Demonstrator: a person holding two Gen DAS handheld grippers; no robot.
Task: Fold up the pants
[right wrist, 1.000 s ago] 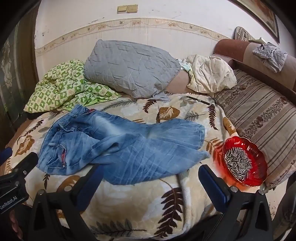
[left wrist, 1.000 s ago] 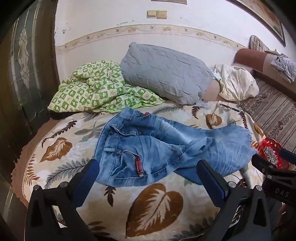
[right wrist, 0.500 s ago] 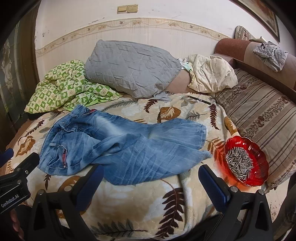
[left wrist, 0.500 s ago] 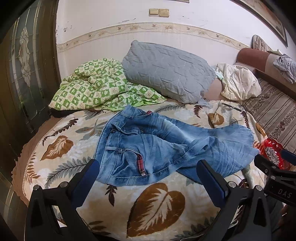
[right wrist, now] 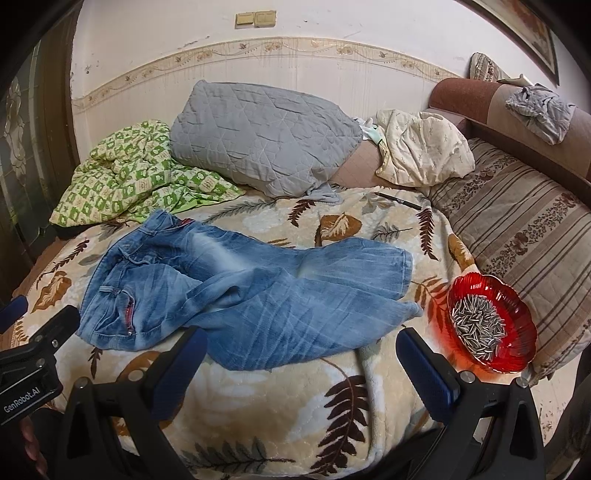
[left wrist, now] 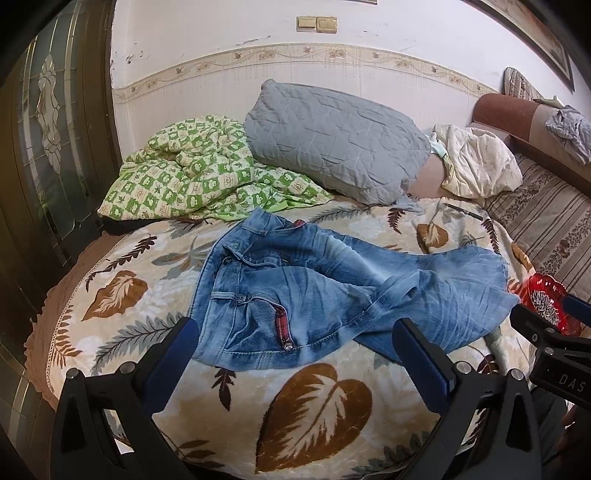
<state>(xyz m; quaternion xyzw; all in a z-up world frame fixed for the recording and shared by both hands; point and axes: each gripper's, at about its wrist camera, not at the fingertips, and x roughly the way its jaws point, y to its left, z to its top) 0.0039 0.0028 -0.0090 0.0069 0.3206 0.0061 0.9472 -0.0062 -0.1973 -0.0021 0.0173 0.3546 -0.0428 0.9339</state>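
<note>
A white wall with a floral border strip and two beige switch plates rose far beyond the tongs. A dark wooden door with patterned glass stood off to their left, and a brown striped sofa lay to the right beside the leaf-patterned bedcover.

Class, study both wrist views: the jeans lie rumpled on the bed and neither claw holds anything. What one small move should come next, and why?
Probably lower the open left claw onto the near waistband edge of the crumpled blue denim jeans. The jeans lie unfolded on the leaf-patterned blanket, one leg crossing the other, and both the left and the right claw hover open and empty, so a grip must come first.
</note>
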